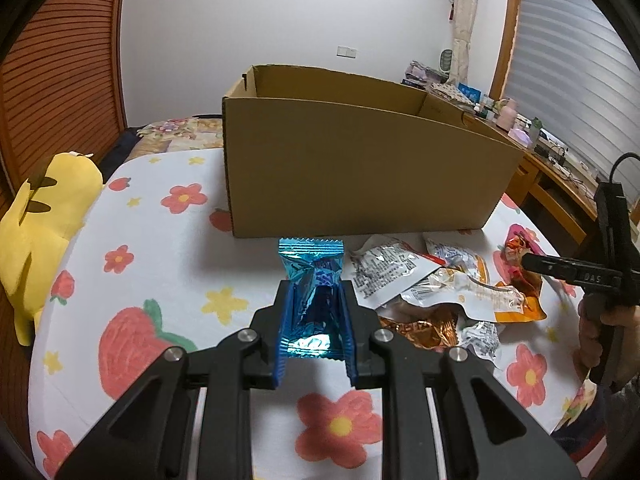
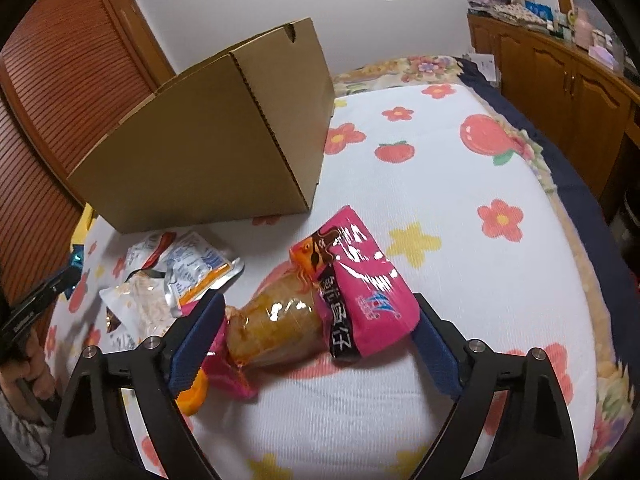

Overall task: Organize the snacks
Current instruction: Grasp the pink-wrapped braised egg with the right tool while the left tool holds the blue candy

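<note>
My left gripper (image 1: 315,289) is shut on a shiny blue snack packet (image 1: 313,276) and holds it above the bed, just in front of the open cardboard box (image 1: 360,168). My right gripper (image 2: 318,308) is shut on a pink and orange snack bag (image 2: 320,300), which lies crosswise between the blue pads over the bedspread. The box (image 2: 208,152) stands to the upper left in the right wrist view. A pile of silver and orange snack packets (image 1: 440,292) lies right of the left gripper; it also shows in the right wrist view (image 2: 176,276). The right gripper (image 1: 532,260) shows at the right edge of the left wrist view.
The bed has a white flowered bedspread (image 1: 160,240). A yellow plush toy (image 1: 44,232) lies at its left edge. A wooden cabinet (image 2: 560,80) with clutter stands along the right. A louvred wooden wardrobe (image 2: 60,80) is behind the box.
</note>
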`<state>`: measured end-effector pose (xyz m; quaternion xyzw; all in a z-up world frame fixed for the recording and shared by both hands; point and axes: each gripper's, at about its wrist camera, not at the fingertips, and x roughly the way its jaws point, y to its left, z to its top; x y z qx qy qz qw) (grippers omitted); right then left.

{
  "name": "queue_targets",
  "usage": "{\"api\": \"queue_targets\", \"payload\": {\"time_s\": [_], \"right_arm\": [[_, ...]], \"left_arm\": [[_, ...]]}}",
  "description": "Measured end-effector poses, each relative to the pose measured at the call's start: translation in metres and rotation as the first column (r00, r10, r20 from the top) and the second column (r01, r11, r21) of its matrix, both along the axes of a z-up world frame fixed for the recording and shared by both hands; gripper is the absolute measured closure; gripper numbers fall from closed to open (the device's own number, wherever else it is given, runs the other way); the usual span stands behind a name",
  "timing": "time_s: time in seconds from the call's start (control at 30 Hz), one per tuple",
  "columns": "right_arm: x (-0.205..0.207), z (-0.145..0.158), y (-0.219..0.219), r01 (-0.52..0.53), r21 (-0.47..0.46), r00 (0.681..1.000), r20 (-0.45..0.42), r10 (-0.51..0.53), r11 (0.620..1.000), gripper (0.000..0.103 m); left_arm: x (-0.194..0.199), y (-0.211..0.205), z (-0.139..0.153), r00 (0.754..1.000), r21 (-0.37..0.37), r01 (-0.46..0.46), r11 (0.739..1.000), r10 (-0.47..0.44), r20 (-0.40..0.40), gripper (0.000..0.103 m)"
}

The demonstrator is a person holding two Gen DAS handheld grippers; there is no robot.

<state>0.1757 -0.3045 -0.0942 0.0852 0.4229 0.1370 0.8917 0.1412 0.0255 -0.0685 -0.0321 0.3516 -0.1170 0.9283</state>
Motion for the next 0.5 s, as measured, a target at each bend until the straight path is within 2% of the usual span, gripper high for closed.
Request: {"api": "queue_targets", "payload": {"time_s": [0.2,0.5], "right_arm": [[-0.002,-0.003,0.008,-0.005,-0.057,1.0,0.014,0.006,0.998,0.012],[-0.001,-0.005,0.007,-0.009,-0.049,1.0,0.015,0.009,0.999,0.011]], "left_arm": [[-0.005,-0.006,0.001,1.0,-0.003,0.015,1.0,-0.015,0.005,0.084],[-0.01,-0.02,-0.004,0.999,-0.003,0.043,0.999,-0.043,-0.002,0.084]]}}
